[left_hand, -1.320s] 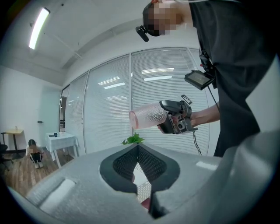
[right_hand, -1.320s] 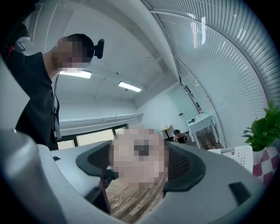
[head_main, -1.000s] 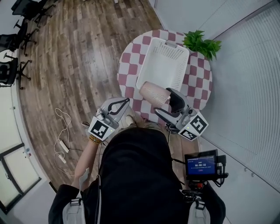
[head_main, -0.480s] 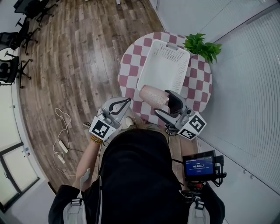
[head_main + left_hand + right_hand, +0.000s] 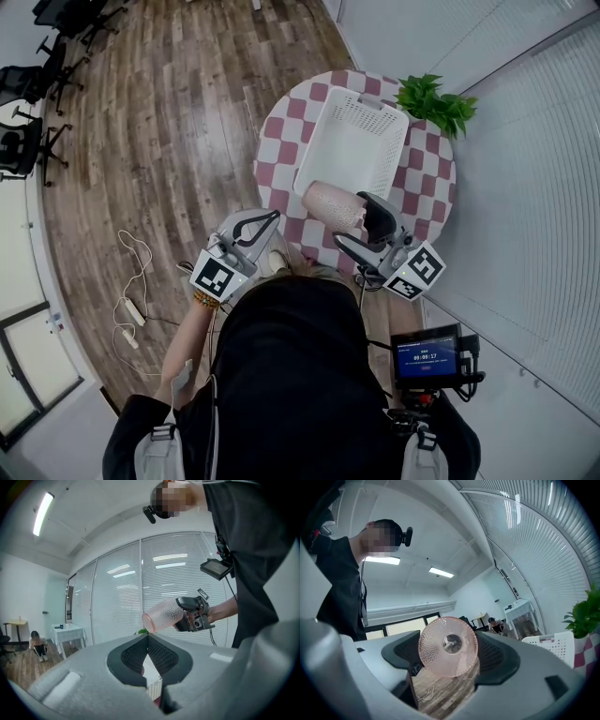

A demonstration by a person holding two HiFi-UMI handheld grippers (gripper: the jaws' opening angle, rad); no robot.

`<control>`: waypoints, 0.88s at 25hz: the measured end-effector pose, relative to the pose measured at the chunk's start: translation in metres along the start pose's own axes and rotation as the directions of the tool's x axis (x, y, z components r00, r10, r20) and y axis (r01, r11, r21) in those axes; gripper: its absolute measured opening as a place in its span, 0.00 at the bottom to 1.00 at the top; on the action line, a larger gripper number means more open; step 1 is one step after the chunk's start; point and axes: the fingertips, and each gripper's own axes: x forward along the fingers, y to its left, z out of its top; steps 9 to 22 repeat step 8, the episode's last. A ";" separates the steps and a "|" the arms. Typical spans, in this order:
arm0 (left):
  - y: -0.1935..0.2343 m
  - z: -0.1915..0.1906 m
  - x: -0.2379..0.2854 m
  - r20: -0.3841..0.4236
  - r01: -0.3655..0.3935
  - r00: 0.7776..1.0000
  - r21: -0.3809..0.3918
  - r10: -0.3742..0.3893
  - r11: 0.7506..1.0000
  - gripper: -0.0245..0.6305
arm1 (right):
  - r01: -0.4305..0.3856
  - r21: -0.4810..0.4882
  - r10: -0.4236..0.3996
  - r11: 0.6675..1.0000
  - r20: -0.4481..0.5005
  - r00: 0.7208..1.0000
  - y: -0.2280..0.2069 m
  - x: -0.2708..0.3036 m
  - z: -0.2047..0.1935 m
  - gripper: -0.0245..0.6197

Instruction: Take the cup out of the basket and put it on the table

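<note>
Head view: my right gripper (image 5: 349, 217) pinches the cup (image 5: 328, 203) by its base, jaws set wide across it. The cup thus lies on its side, mouth pointing left, lifted clear of the basket (image 5: 317, 136) and hanging above the table (image 5: 281, 141) at the basket's near rim. I judge it must be tipped upright before it goes down on the bare checks. My left gripper (image 5: 272, 217) waits by the table's near edge, jaws pressed together on nothing, since one grip suffices.
</note>
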 end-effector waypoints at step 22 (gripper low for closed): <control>-0.004 0.017 0.005 0.028 0.062 0.997 0.224 -0.070 0.973 0.04 | -0.020 -0.004 0.020 1.000 0.013 1.000 -0.003 0.007 0.001 0.63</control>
